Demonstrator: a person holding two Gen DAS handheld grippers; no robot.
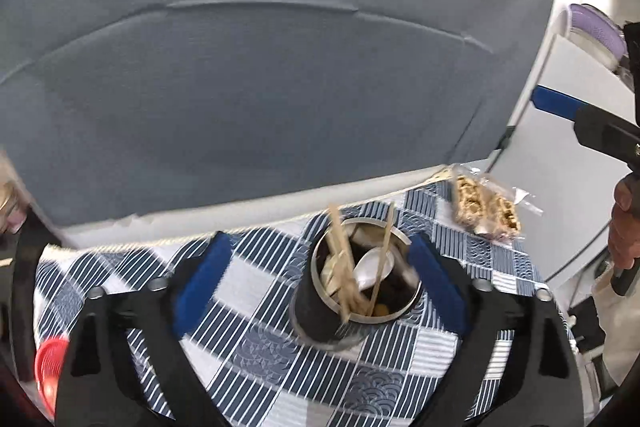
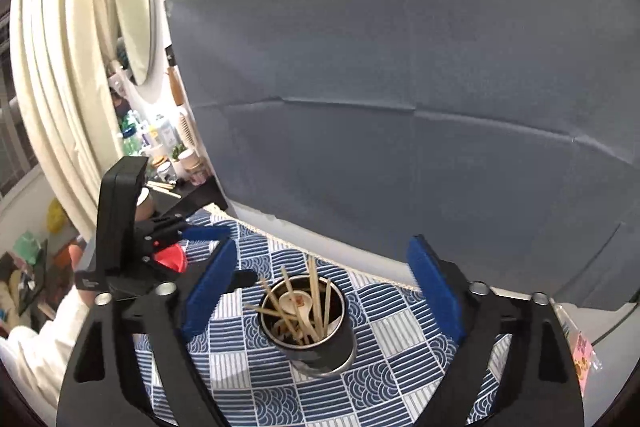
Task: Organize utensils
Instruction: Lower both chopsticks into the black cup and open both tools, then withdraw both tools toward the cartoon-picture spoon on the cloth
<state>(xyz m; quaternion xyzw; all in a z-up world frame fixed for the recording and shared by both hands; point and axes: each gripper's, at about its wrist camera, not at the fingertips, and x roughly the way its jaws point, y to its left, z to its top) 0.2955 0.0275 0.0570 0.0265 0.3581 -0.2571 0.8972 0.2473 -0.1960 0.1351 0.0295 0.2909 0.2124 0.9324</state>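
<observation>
Both jaws stand wide and empty, left gripper [image 1: 316, 281] and right gripper [image 2: 322, 291] flanking the round steel-rimmed black holder [image 2: 316, 339]. Wooden chopsticks [image 2: 316, 303] and white ceramic spoon [image 2: 296, 303] stand inside it on the blue-checked table [image 2: 400, 331], apparently sorted.

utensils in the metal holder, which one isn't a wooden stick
The white ceramic spoon, lying among the wooden chopsticks inside the round metal utensil holder. It alone is white, with a broad bowl; the rest are thin tan sticks.
</observation>
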